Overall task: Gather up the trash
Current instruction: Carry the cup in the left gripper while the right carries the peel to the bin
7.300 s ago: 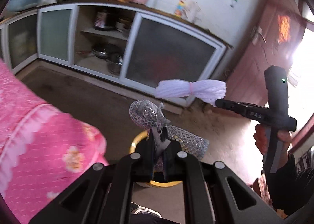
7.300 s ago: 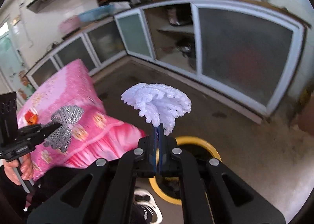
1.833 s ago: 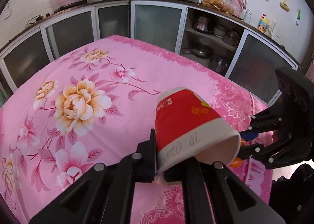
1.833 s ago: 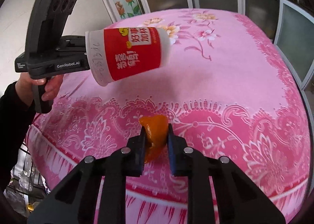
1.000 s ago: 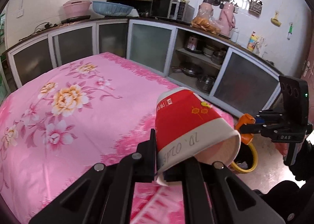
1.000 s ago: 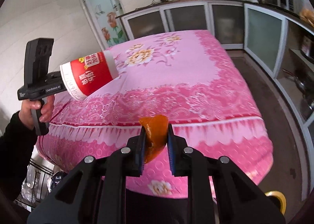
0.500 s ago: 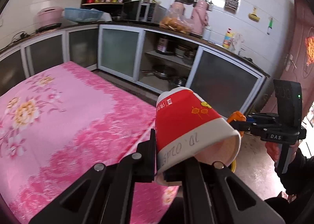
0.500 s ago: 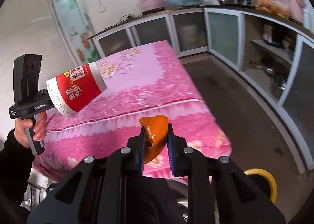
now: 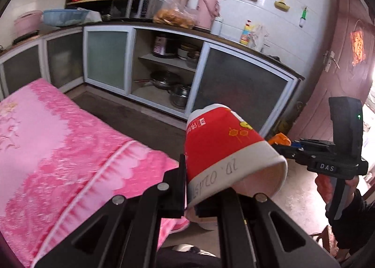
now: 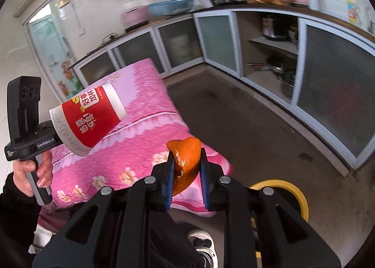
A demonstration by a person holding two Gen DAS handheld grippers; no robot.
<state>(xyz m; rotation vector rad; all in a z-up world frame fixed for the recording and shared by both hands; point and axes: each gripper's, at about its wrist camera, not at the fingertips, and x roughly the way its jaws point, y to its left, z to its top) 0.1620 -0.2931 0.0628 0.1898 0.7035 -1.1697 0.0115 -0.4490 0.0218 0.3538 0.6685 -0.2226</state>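
Observation:
My left gripper (image 9: 187, 195) is shut on the rim of a red and white paper cup (image 9: 225, 148), held tilted in the air past the table's corner; the cup also shows in the right wrist view (image 10: 88, 119). My right gripper (image 10: 186, 169) is shut on a piece of orange peel (image 10: 186, 160), held over the floor. The peel shows in the left wrist view (image 9: 280, 139) at the tip of the right gripper. A yellow-rimmed bin (image 10: 293, 191) stands on the floor just right of the right gripper, partly hidden by it.
A table with a pink floral cloth (image 9: 58, 150) lies to the left, also in the right wrist view (image 10: 140, 139). Kitchen cabinets (image 9: 168, 75) with pots line the far wall. A red door (image 9: 346, 68) is at right. A dark concrete floor (image 10: 257, 136) lies between.
Both grippers have swung away from the table toward the floor, each still holding its item. The yellow bin has come closer in the right wrist view.

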